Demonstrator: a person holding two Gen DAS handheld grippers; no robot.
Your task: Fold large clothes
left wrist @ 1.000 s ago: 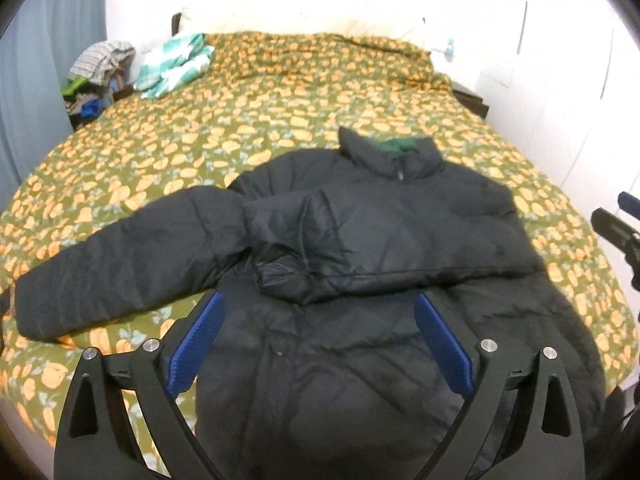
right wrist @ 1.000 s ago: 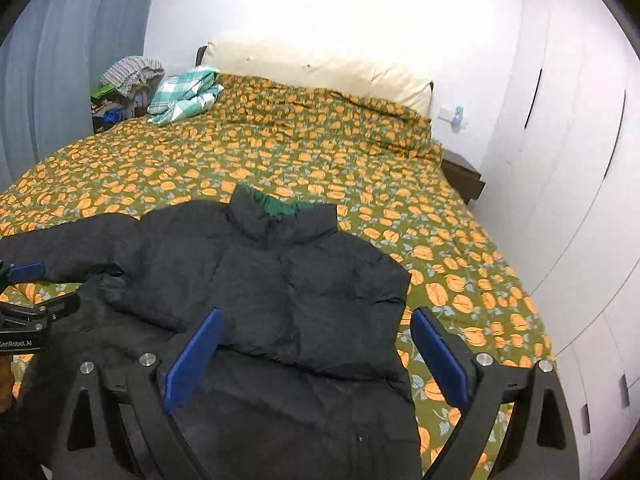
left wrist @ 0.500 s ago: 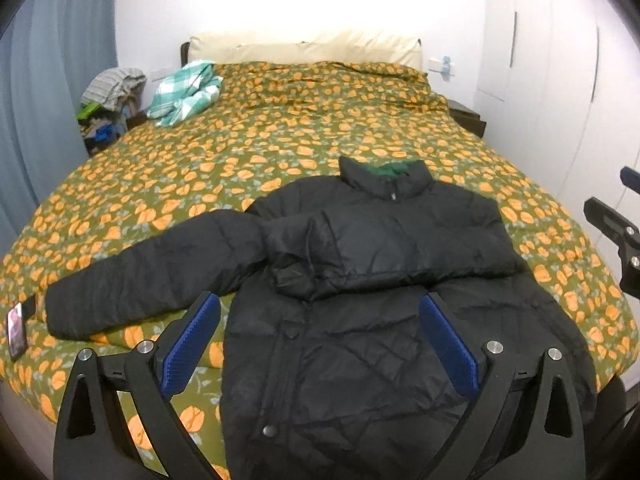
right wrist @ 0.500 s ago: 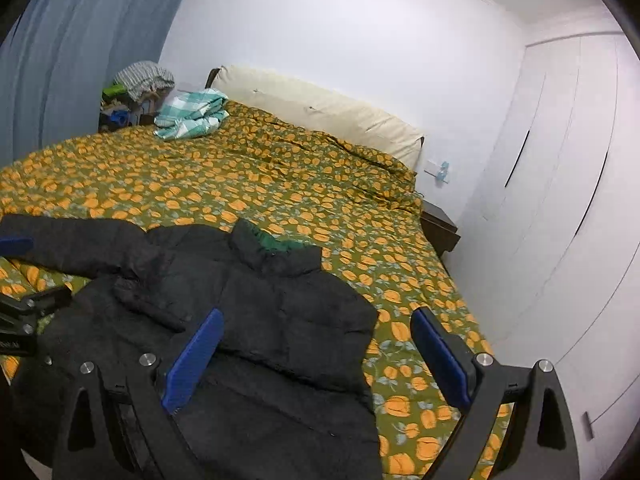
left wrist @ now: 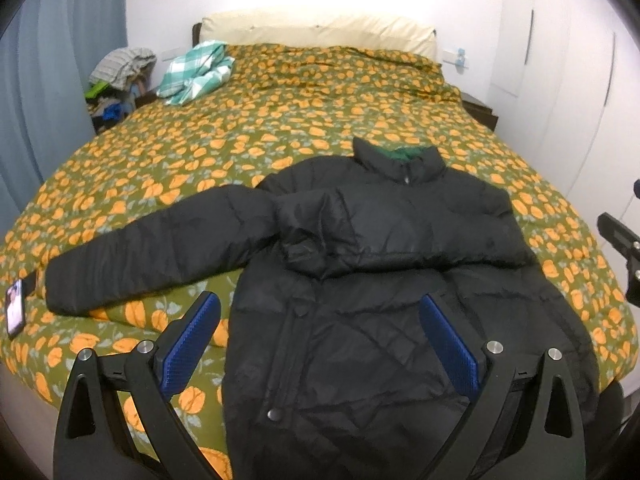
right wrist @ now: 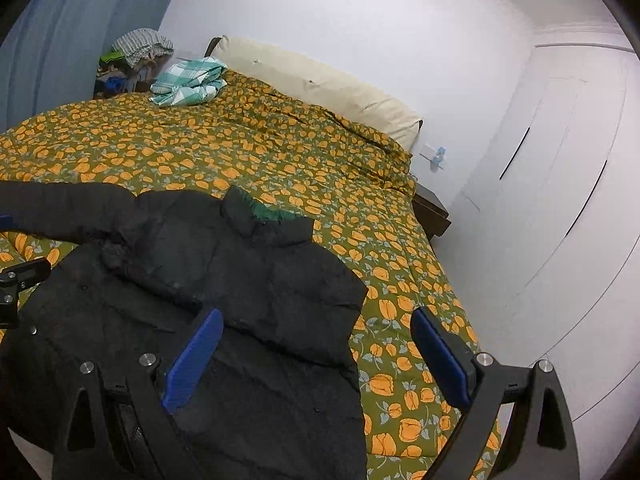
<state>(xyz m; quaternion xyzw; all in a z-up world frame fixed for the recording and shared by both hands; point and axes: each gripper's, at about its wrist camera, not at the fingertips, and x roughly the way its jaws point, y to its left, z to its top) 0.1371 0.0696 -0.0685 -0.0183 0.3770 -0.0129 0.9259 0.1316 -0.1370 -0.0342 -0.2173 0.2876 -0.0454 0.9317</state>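
The black jacket (left wrist: 380, 280) lies flat on the bedspread (left wrist: 240, 128), one sleeve folded across its chest. My left gripper (left wrist: 320, 344) and right gripper (right wrist: 316, 354) hover above its lower half, jaws spread wide, holding nothing.

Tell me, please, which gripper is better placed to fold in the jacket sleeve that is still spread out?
Probably the left gripper. The jacket has one sleeve folded across its chest; the other sleeve stretches toward the left side. The right gripper, jaws open, sits over the opposite edge.
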